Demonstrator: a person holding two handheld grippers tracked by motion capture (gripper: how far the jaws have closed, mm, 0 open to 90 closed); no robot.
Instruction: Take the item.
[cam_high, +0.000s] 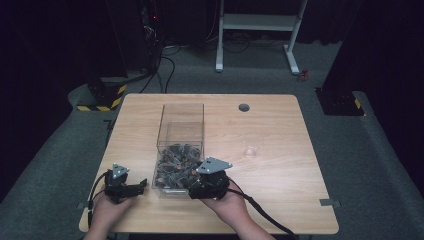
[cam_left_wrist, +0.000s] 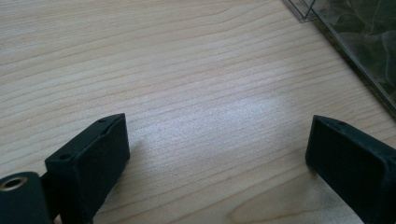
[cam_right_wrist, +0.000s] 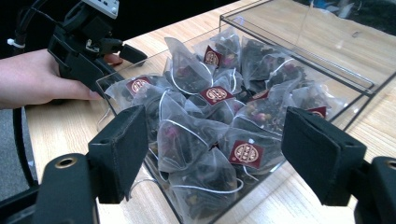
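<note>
A clear plastic box (cam_high: 181, 112) stands in the middle of the wooden table, its near half heaped with mesh pyramid tea bags (cam_high: 175, 167) bearing red tags. My right gripper (cam_high: 194, 186) is at the box's near right corner. In the right gripper view its jaws (cam_right_wrist: 215, 140) stand wide apart just above the near wall, framing the tea bags (cam_right_wrist: 205, 135) without touching them. My left gripper (cam_high: 141, 184) rests low on the table just left of the box, open, with bare wood between its jaws (cam_left_wrist: 217, 140). It shows too in the right gripper view (cam_right_wrist: 88, 42), held by a hand (cam_right_wrist: 42, 79).
A small clear object (cam_high: 250, 150) lies on the table right of the box. A round cable hole (cam_high: 244, 107) sits near the far edge. The box's far half (cam_right_wrist: 299, 51) holds no bags. The box wall (cam_left_wrist: 355, 51) runs along the upper right of the left gripper view.
</note>
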